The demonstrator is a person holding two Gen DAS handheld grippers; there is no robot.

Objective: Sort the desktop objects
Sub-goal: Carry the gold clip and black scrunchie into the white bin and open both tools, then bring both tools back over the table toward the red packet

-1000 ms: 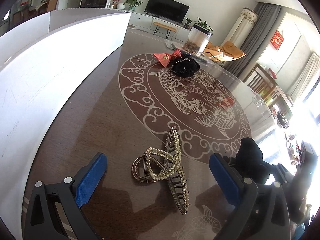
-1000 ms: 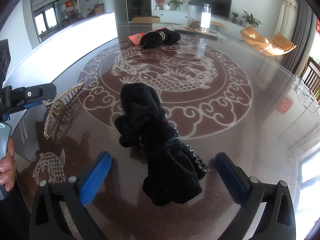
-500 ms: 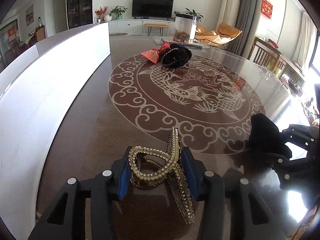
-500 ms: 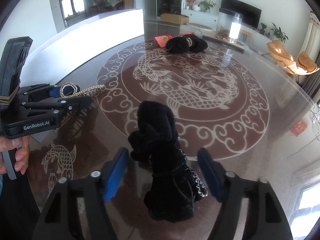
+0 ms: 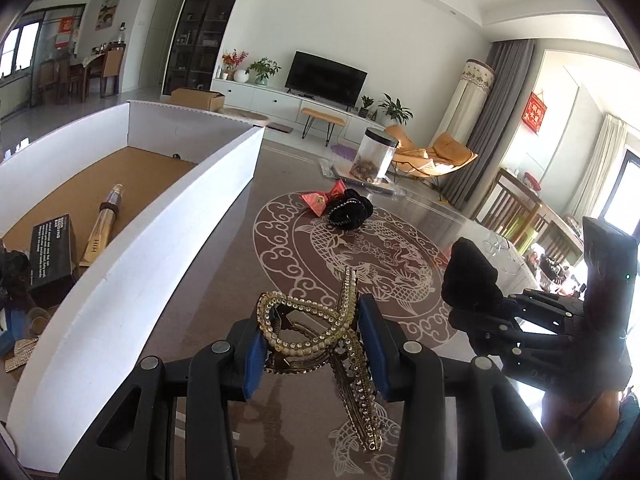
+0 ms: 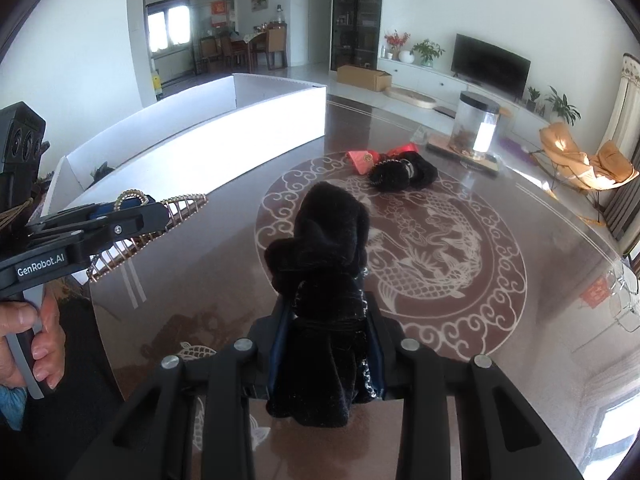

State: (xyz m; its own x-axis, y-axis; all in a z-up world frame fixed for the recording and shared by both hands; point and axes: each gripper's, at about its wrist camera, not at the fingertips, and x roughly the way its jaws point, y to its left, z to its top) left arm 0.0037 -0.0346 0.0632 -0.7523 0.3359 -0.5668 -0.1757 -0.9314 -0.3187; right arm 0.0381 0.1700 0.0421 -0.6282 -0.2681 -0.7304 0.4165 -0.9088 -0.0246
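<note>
Hair claw (image 5: 320, 328) with pearls pinched in left gripper (image 5: 316, 350), lifted off table (image 5: 224, 280) beside white box (image 5: 160, 240). Black velvet bow (image 6: 324, 280) clamped in right gripper (image 6: 326, 344), jaws just closed, raised above table.

Both tools closed, hair claw (image 5: 320, 332), velvet bow (image 6: 320, 280) lifted

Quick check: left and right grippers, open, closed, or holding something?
Left gripper: just closed on the pearl hair claw.
Right gripper: just closed on the black velvet bow.
</note>
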